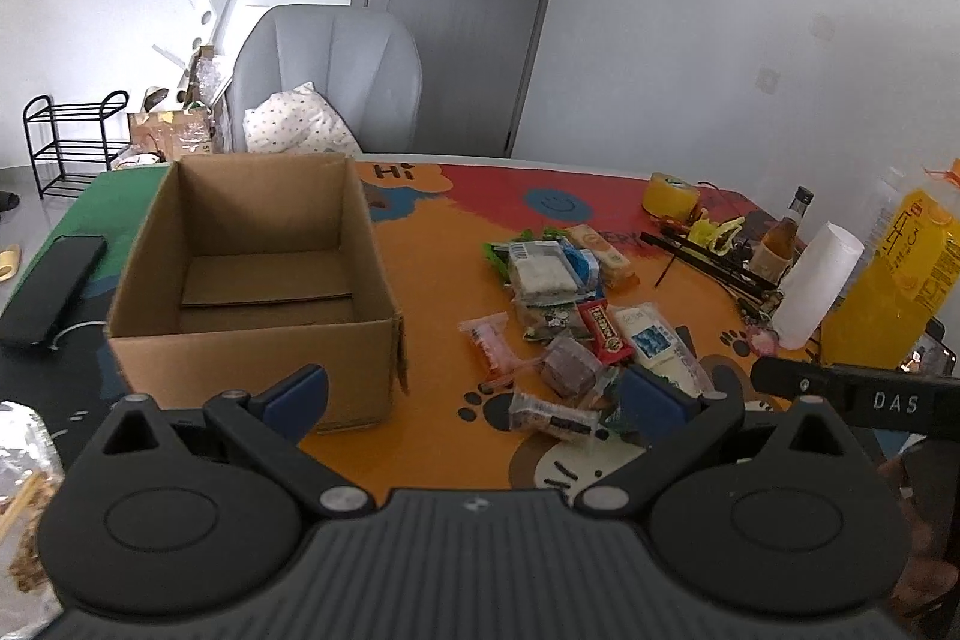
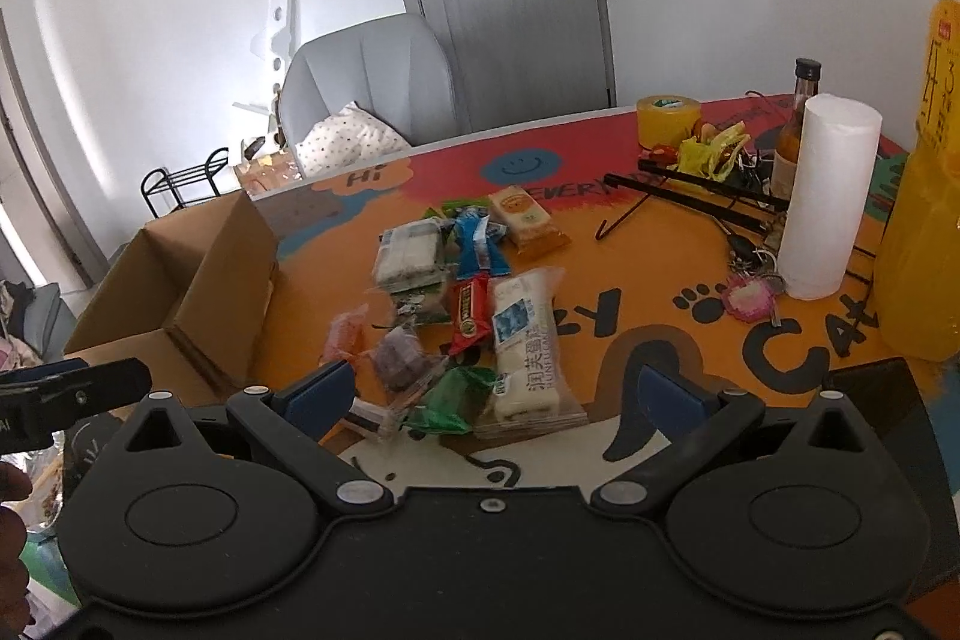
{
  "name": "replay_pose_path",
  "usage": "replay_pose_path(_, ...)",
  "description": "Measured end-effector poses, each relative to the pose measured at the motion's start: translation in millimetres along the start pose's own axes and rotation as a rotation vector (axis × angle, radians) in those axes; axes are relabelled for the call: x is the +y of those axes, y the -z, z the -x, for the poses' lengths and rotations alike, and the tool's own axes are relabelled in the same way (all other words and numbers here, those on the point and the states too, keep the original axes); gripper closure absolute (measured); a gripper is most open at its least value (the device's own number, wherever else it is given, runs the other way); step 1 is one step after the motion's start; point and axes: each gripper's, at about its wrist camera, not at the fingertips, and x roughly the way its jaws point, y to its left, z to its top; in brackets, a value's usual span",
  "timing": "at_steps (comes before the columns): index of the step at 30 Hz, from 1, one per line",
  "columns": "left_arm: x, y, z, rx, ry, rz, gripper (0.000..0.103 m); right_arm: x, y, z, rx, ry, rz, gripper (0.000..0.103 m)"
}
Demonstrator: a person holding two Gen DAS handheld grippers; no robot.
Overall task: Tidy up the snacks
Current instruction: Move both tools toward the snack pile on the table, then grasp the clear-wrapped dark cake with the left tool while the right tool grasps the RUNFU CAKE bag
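Observation:
An open cardboard box (image 1: 252,370) stands empty on the left of the colourful table mat (image 1: 432,448). To its right lies a loose pile of wrapped snacks (image 1: 570,316): a white bread packet (image 2: 525,346), a red bar (image 2: 471,313), a blue packet (image 2: 480,244), a green packet (image 2: 450,400), a purple cake (image 2: 399,358) and a pink packet (image 2: 345,331). My left gripper (image 1: 477,400) is open, between the box and the pile's near edge. Just before the near snacks, my right gripper (image 2: 492,394) hangs open and holds nothing. The box (image 2: 222,280) sits at its left.
At the back right stand a yellow tape roll (image 2: 667,118), a white paper roll (image 2: 831,196), a small glass bottle (image 2: 795,130), a big orange drink bottle (image 2: 924,220) and a black wire stand (image 2: 690,190). A black phone (image 1: 54,286) lies left of the box. A grey chair (image 1: 327,76) stands behind the table.

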Motion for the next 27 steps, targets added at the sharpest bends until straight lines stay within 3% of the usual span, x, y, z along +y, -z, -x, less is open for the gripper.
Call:
replay_pose_path(8,-10,5,-32,0.02,0.032,-0.003,0.003,-14,3,-25,0.008,0.015,0.01,0.003)
replay_pose_path(10,-12,6,-40,0.025,0.033,-0.004,0.005,-17,2,-33,0.023,-0.001,0.001,0.014)
replay_pose_path(21,-17,14,-85,0.097,0.046,0.025,0.019,-32,5,-73,0.067,-0.014,-0.044,0.038)
replay_pose_path(27,-25,18,-102,0.122,0.057,-0.012,0.02,-34,6,-83,0.071,-0.018,-0.037,0.038)
